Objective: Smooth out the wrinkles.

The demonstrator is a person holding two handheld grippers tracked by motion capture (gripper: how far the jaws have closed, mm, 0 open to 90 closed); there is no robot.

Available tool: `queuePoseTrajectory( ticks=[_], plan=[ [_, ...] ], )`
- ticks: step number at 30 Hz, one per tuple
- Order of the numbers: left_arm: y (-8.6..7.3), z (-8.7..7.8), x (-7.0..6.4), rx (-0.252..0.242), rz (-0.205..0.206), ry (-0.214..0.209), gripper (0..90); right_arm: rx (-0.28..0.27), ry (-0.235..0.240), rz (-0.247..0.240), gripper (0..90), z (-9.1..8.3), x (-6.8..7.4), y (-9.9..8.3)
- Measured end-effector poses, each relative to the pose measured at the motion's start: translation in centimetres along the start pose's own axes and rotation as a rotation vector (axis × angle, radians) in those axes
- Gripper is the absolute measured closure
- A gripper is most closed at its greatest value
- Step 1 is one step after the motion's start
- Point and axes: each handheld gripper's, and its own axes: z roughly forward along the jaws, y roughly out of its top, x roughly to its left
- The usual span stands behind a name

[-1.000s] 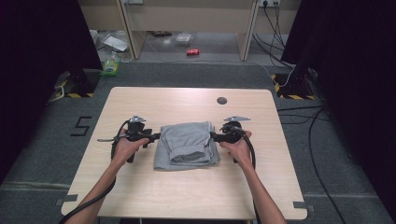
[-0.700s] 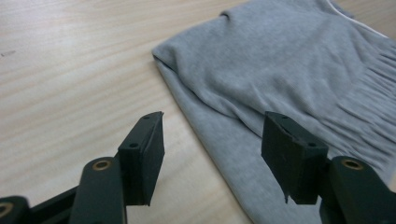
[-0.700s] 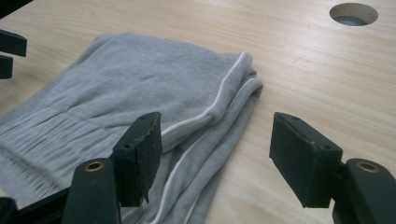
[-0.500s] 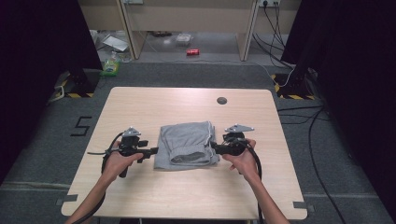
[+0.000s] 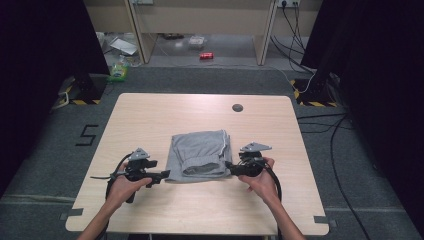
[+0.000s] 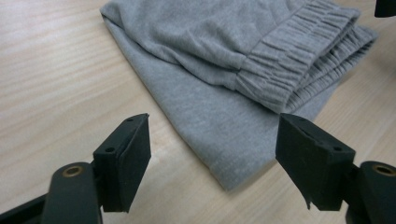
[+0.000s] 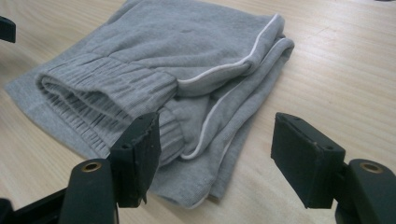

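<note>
**Two open grippers flank a folded grey garment**

Two grippers sit low at the near corners of the folded grey sweatpants (image 5: 199, 155), which lie near the middle of the tabletop (image 5: 150, 110). The left gripper (image 5: 159, 176) has its fingers (image 6: 125, 161) spread wide and empty, straddling the near left corner of the bottom layer without touching it. The right gripper (image 5: 229, 167) is likewise wide open and holds nothing; one of its fingers (image 7: 137, 156) stands in front of the ribbed cuff, the other over bare wood beside the piped edge.

Judging from this, the work in hand is folding or lifting the garment, and the main risk lies in what each closing would catch. On the left, only the thin bottom layer lies between the fingers, so a pinch there could peel that layer out and undo the fold. On the right, several layers are stacked loosely; a shallow grip might take the cuff alone and leave the rest behind. Uneven lifting would skew the bundle.
</note>
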Motion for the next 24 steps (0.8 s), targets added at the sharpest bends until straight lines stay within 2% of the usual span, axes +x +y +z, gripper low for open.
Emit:
queuePoseTrajectory(
  ticks=[7,14,20,24],
  plan=[
    [-1.3,-0.2,-0.8,0.013,0.014,-0.001,21.9,0.012,0.004,-0.020,28.3,-0.4,1.0,-0.9],
    [-2.7,-0.3,-1.7,0.034,0.040,-0.005,20.9,0.026,0.008,-0.035,27.4,-1.0,1.8,-2.2],
    [-3.6,-0.5,-2.3,0.044,0.065,0.001,20.8,0.036,0.006,-0.049,27.2,-1.3,2.3,-3.1],
    [-4.2,-0.7,-2.8,0.044,0.088,0.021,20.8,0.054,-0.002,-0.060,26.0,-1.6,2.6,-4.0]
  ],
)
